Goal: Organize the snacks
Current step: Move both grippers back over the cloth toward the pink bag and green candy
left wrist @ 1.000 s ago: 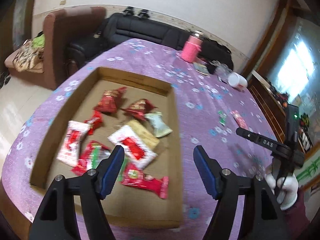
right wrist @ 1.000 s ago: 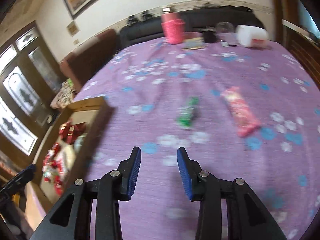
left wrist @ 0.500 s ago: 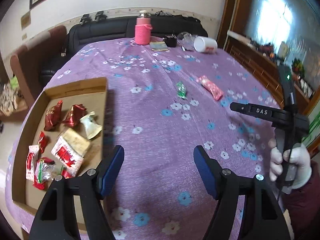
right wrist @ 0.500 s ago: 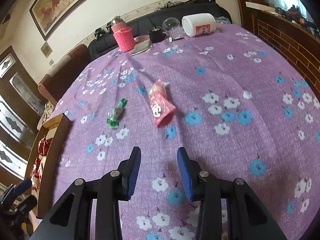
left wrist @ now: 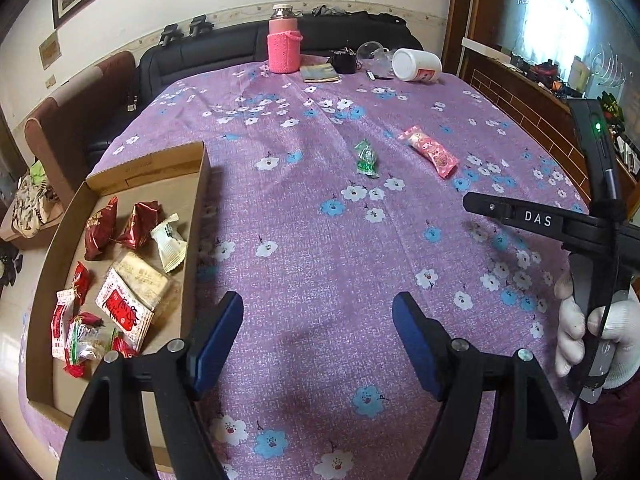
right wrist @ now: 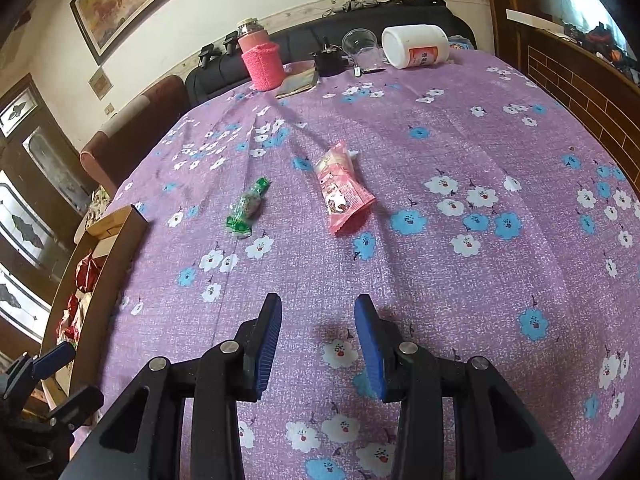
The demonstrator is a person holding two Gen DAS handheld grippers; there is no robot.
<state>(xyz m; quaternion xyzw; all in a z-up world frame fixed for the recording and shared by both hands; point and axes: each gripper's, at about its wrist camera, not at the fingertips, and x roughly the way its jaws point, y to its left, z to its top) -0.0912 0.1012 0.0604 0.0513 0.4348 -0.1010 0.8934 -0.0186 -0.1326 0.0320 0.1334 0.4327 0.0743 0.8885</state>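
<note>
Pink packet [right wrist: 343,189] ahead of right gripper [right wrist: 318,344], apart.

Two snacks lying loose, the rest boxed

A green candy [right wrist: 245,209] and pink packet [right wrist: 342,192] are lying apart mid-tabletop; red and pale wrapped snacks [left wrist: 120,276] are sitting in the cardboard box [left wrist: 192,240] at left.

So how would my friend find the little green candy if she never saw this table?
Look at the purple flowered tablecloth, out on the open part to the right of the cardboard box. Two snacks lie there apart: the green candy is the small twisted one, left of the longer pink packet.
</note>
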